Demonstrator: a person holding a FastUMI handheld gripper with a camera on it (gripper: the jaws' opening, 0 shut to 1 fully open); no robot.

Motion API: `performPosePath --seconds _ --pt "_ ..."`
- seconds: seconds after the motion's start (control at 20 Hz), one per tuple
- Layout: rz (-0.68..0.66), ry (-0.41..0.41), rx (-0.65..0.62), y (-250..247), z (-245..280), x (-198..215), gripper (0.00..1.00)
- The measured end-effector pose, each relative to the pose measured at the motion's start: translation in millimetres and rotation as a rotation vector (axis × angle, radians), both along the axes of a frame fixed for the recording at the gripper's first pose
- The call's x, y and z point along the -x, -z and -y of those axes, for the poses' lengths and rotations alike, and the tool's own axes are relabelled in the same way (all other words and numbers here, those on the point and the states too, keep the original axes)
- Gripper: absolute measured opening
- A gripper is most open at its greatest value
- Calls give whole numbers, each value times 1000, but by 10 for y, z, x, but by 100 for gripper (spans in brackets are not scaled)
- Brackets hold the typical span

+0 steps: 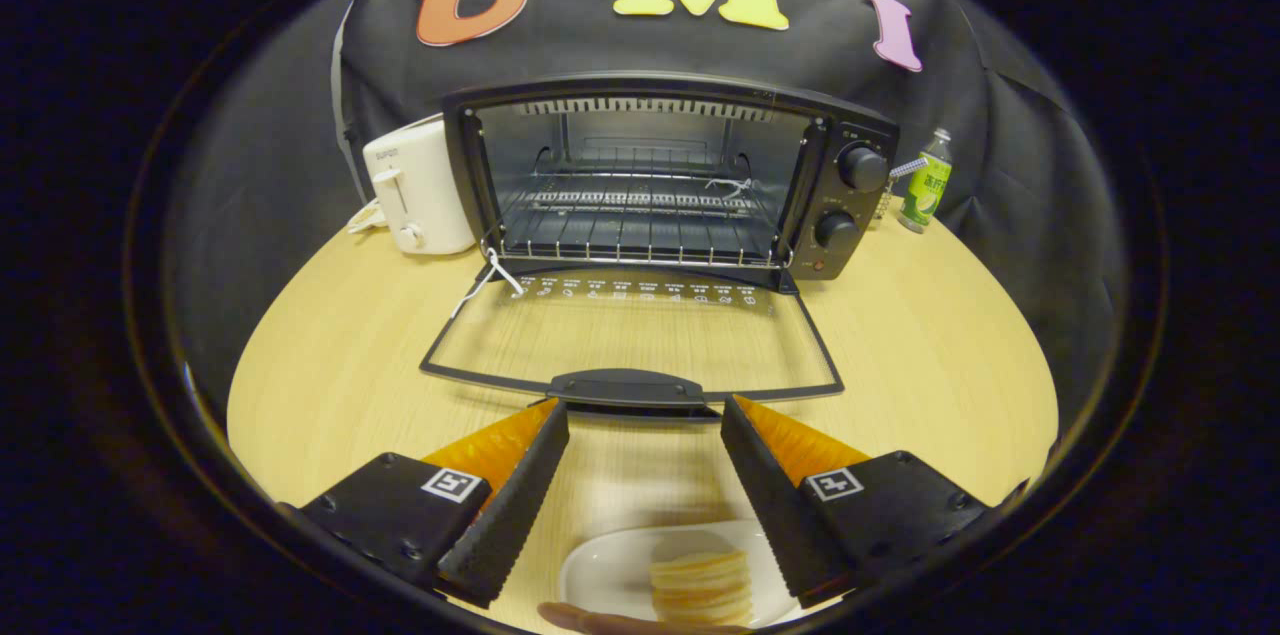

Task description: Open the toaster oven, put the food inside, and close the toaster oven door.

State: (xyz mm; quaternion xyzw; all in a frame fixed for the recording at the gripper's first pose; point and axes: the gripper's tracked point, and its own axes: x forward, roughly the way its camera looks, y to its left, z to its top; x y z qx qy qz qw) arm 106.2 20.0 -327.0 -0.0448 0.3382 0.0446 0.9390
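While tongs [644, 415] gape — door [632, 340], toaster [418, 185]

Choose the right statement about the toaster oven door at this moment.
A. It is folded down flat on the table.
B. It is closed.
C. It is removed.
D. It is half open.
A: the toaster oven door lies flat on the table, just beyond the open gripper.

Black toaster oven [640, 185], white toaster [415, 190], green bottle [926, 183], orange-backed fingers [500, 440]
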Motion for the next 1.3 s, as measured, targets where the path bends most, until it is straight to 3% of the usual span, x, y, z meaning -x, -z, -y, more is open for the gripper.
performPosePath --seconds 0.2,0.45,0.6,0.75,1.1,1.3 --pt "55 -37 -18 -204 132 319 100" --pt "20 -61 7 19 253 826 100" --pt "65 -60 13 71 380 999 100" --pt "110 -11 29 189 563 1066 100" --pt "105 7 -50 465 592 1172 100" --pt "140 -3 -62 472 587 1128 92"
